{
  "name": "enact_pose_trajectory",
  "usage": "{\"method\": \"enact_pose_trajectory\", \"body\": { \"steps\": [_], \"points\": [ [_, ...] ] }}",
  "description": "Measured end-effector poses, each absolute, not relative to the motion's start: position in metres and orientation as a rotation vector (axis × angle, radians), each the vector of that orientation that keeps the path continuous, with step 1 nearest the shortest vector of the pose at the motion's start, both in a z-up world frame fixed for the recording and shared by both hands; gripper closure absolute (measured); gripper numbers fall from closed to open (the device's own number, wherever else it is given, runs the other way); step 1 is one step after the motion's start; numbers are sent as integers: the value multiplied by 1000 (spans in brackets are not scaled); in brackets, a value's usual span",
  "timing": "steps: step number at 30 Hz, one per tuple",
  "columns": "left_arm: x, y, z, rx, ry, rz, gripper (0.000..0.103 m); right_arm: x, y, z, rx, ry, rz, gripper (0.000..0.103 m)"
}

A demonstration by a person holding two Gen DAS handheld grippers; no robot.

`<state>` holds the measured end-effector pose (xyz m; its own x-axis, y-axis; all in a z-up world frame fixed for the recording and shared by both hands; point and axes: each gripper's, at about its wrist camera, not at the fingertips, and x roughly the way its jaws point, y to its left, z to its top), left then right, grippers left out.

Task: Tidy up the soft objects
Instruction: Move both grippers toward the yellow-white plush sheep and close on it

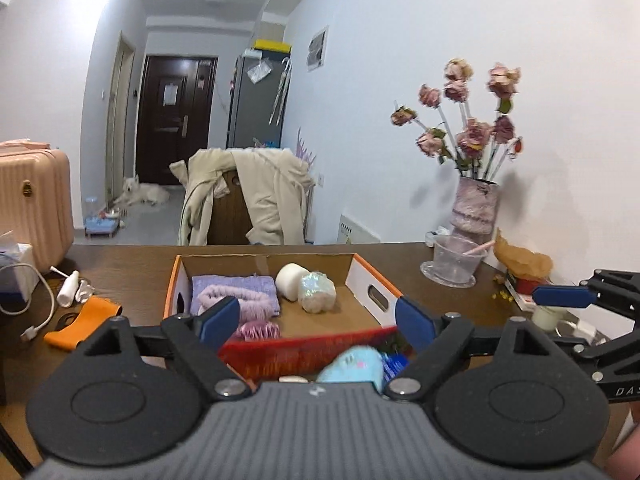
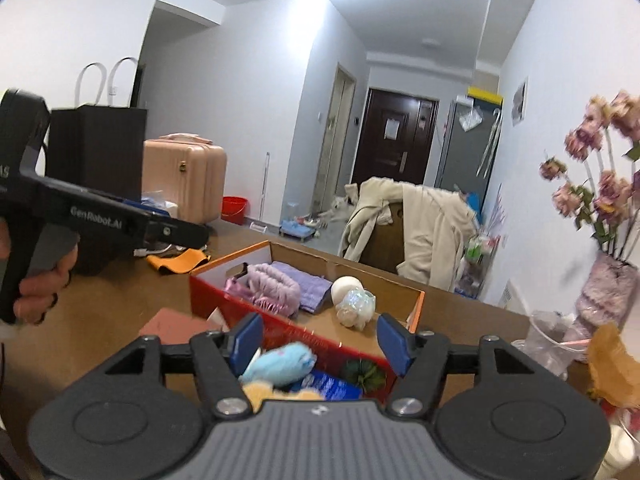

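1. Step in hand, as I judge it: between placements. Both tools hang empty in front of the cardboard box (image 1: 362, 276), at centre frame on the brown counter (image 1: 400, 256), with soft things already inside it.
2. The left gripper (image 1: 316, 320), low in the left wrist view, has its jaws released and spread wide; nothing sits between the blue pads. The light blue plush toy (image 1: 354, 366) shows below them, outside the box's red near wall, not gripped.
3. The right gripper (image 2: 320, 340), low centre in the right wrist view, also has its jaws released, with no thing pressed by the pads. The same plush lies just behind its left pad.
4. Sorted so far, inside the box: a folded purple towel (image 1: 234, 286) and a fuzzy pink piece (image 1: 256, 304) at the left end, a white roll (image 1: 291, 282) and a shiny wrapped bundle (image 1: 318, 291) near the middle. The right end is bare cardboard.
5. Left to do: the plush, a yellow plush (image 2: 260, 392) and a blue packet (image 2: 332, 386) at bottom centre, in front of the box.
6. The next move likely calls for dipping one gripper to the blue plush, closing on its body, lifting over the red wall and setting it in the bare end.
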<state>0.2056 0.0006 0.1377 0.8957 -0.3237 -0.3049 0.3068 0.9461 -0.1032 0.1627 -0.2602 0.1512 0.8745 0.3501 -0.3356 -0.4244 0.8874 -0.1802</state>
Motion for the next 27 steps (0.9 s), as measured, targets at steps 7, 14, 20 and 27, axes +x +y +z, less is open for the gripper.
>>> {"method": "enact_pose_trajectory", "body": {
  "steps": [7, 14, 20, 27],
  "points": [
    [135, 9, 87, -8, 222, -316, 8, 90, -267, 92, -205, 223, 351, 27],
    [119, 14, 48, 37, 327, -291, 8, 77, -279, 31, -129, 341, 268, 28],
    [129, 9, 43, 12, 376, -323, 8, 83, -282, 29, -108, 349, 265, 28],
    [186, -39, 35, -2, 465, -436, 17, 135, -281, 37, -56, 411, 316, 29]
  ]
}}
